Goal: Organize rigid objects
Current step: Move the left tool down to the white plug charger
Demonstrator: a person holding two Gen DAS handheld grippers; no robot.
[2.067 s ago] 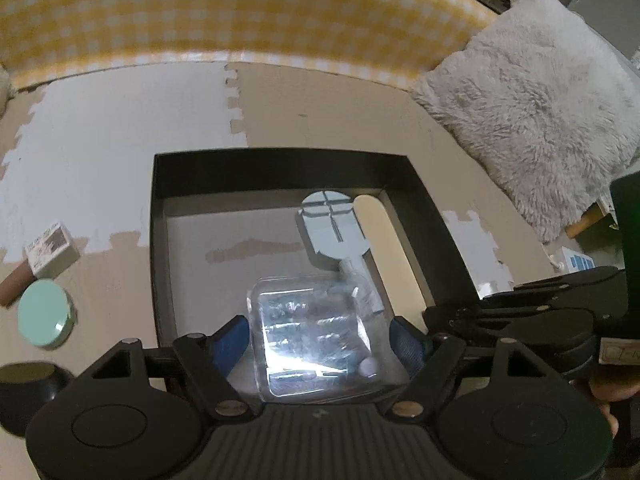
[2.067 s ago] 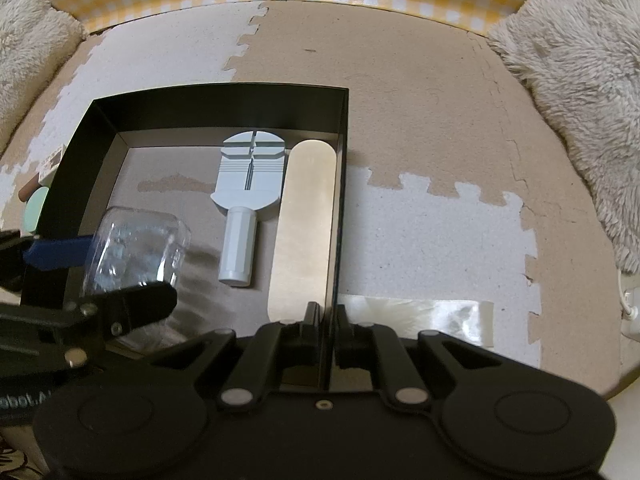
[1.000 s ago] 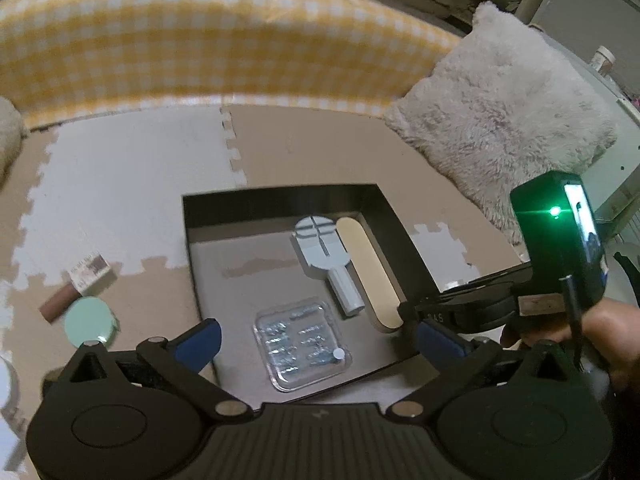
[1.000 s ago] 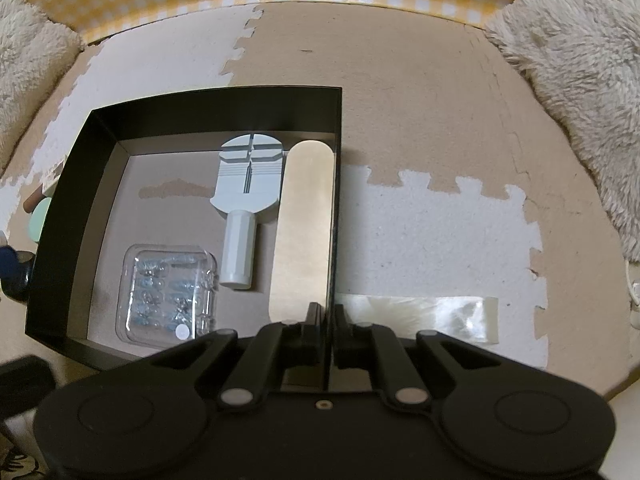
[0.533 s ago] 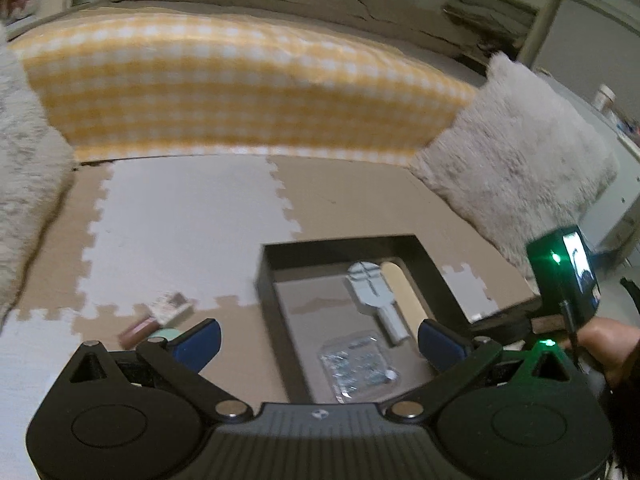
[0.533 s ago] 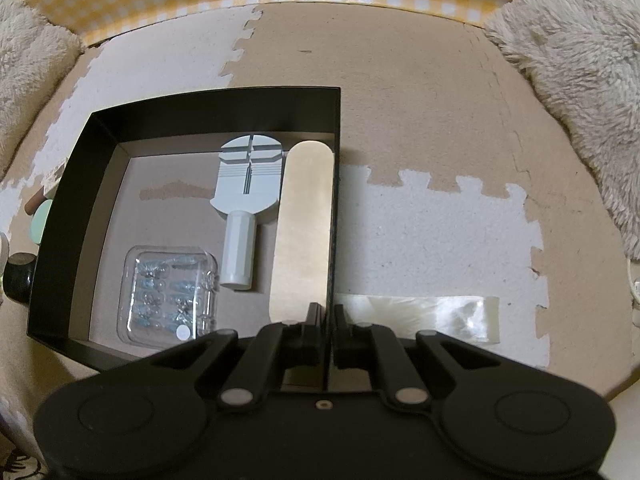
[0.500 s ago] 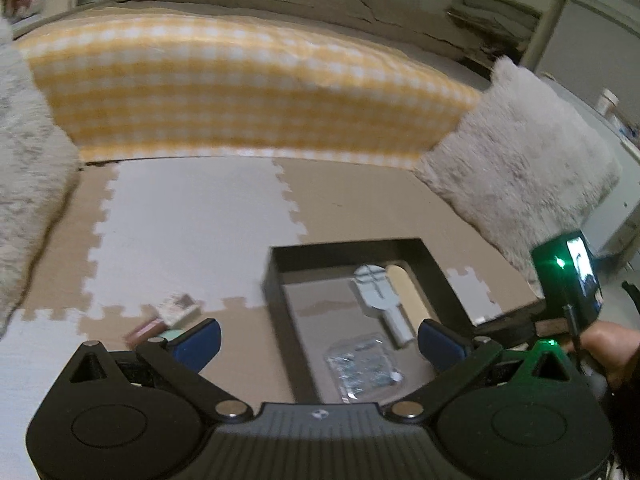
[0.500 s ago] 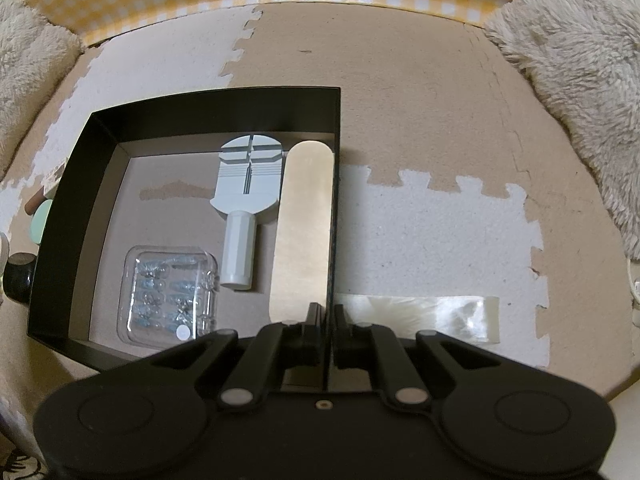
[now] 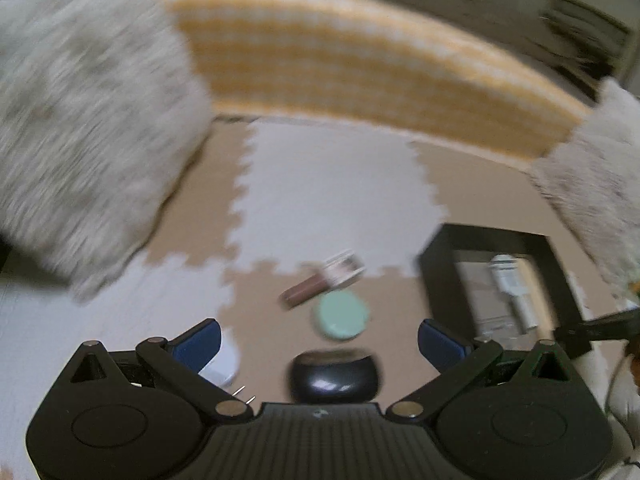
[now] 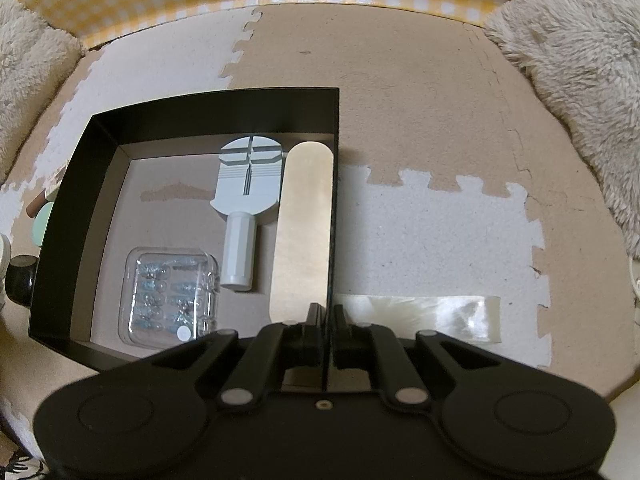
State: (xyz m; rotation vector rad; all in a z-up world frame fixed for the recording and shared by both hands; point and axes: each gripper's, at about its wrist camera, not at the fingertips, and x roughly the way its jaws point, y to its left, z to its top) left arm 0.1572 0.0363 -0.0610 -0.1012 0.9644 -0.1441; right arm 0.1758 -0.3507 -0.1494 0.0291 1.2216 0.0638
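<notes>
My left gripper (image 9: 318,340) is open and empty above the mat. Below it sit a black round jar (image 9: 334,374), a mint green disc (image 9: 341,315), a brown tube (image 9: 304,290) with a small labelled box (image 9: 342,266), and a white object (image 9: 222,364) by the left finger. The black box (image 10: 334,200) holds a clear blister pack (image 10: 170,294), a grey tool (image 10: 246,196) and a beige flat stick (image 10: 304,232). My right gripper (image 10: 325,330) is shut on the box's right wall. The box also shows in the left wrist view (image 9: 560,280).
Fluffy pillows (image 9: 80,160) (image 10: 580,60) flank the foam puzzle mat (image 10: 420,100). A yellow checked cushion (image 9: 360,60) lines the back. A strip of clear tape (image 10: 420,318) lies on the mat right of the box.
My left gripper let go of the blister pack in the box, pulled back and swung left over the loose items; the view is blurred. My right gripper has held still on the box wall.
</notes>
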